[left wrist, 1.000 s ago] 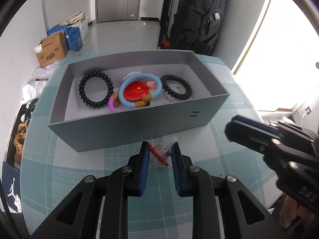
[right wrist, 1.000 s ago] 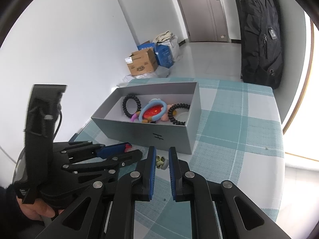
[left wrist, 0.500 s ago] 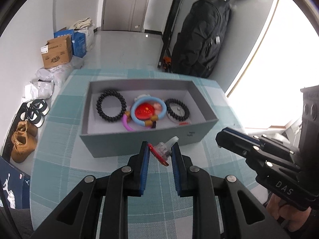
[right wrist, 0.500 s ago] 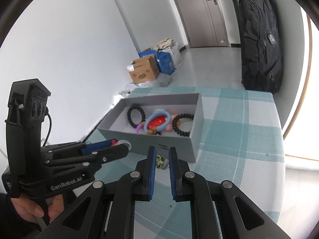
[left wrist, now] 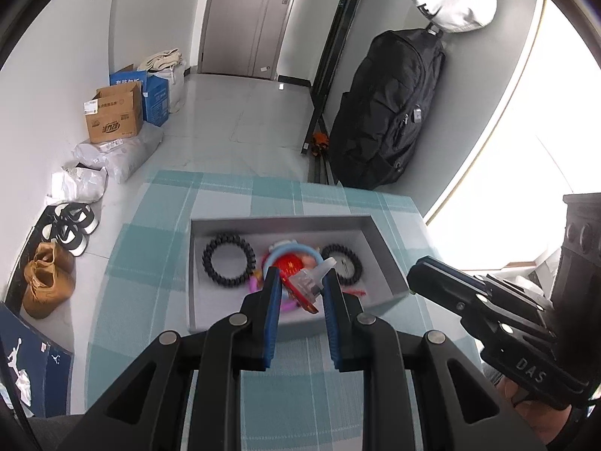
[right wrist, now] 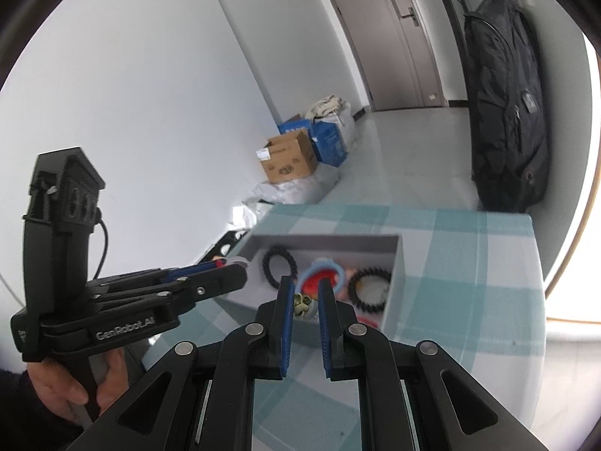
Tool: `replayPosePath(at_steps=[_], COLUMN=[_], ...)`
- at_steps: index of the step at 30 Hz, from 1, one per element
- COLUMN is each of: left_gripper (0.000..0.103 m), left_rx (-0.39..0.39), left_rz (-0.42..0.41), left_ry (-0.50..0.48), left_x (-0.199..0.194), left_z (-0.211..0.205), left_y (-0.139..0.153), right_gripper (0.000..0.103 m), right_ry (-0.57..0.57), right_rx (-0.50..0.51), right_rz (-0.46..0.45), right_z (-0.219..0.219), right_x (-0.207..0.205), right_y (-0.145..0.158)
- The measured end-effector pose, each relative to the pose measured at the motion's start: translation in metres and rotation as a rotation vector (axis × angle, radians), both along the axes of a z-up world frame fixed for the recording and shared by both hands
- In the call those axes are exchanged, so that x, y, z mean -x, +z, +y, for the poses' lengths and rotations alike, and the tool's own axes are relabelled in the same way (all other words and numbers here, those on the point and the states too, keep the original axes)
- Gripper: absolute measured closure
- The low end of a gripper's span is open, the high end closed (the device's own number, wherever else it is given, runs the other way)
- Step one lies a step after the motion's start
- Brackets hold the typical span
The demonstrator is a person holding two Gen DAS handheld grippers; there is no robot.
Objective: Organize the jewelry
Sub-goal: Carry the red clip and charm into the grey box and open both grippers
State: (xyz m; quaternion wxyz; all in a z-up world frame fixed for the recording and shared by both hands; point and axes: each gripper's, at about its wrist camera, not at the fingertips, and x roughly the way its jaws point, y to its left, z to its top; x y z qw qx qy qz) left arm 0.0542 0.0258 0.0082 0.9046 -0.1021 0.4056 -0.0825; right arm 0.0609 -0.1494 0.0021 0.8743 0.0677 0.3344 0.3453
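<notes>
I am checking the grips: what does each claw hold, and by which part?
Left claw: a clear clip with a red card, pinched by its clear body. Right claw: a small greenish piece, pinched at its sides; what it is cannot be told.

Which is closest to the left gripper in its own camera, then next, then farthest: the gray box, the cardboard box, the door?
From the left gripper:
1. Gray box: right ahead of the fingertips, on the table.
2. Cardboard box: on the floor, off to the left past the table.
3. Door: at the far end of the room, behind everything else.
</notes>
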Motion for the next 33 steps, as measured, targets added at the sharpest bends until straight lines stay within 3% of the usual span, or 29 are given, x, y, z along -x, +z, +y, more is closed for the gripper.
replayPosePath(at_steps=[16,33], left_gripper=[0.086,0.086], left_rx=[0.031,0.049], left_rz=[0.051,0.082], left_ry=[-0.001,-0.017], left_x=[-0.033,-0.044], left_z=[0.006,0.007], left_y=[-0.013,-0.022], right_gripper=[0.091,0.091], right_ry=[0.037,0.034], right_rx=[-0.039,-0.045], right_rz=[0.039,0.089], right_z=[0.011,0.015], right_x=[-0.044,-0.058], right_y=[-0.007,-0.018])
